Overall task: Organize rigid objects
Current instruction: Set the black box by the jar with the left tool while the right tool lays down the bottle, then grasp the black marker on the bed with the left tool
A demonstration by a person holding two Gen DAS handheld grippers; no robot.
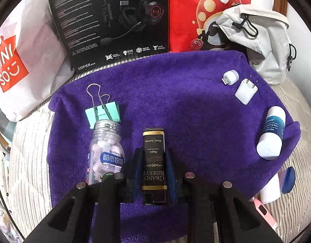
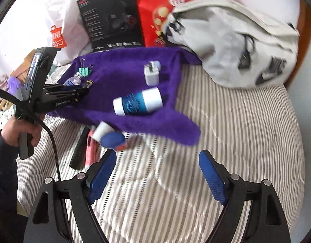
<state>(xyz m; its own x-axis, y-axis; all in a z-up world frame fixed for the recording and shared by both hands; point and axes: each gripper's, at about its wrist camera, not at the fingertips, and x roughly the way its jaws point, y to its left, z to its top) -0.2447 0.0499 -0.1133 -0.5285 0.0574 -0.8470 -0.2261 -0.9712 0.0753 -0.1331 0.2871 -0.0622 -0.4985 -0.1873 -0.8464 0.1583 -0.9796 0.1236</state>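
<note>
Left gripper (image 1: 154,168): fingers clamped on black box (image 1: 154,162) marked "GRAND RESERVE", held low over purple towel (image 1: 175,105). It should be lowered level beside the candy jar (image 1: 105,151) at the left finger, then released, keeping the row. Right gripper (image 2: 158,174): fingers apart, nothing between them, over striped bed (image 2: 226,131). Readable: "EDIFIER" on headset box (image 1: 106,24), "MINISO" on bag (image 1: 8,64).

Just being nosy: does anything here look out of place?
The white-and-blue cylindrical tube lies tipped over near the purple towel's right edge, and several items sit off the towel on the striped bedding.
</note>
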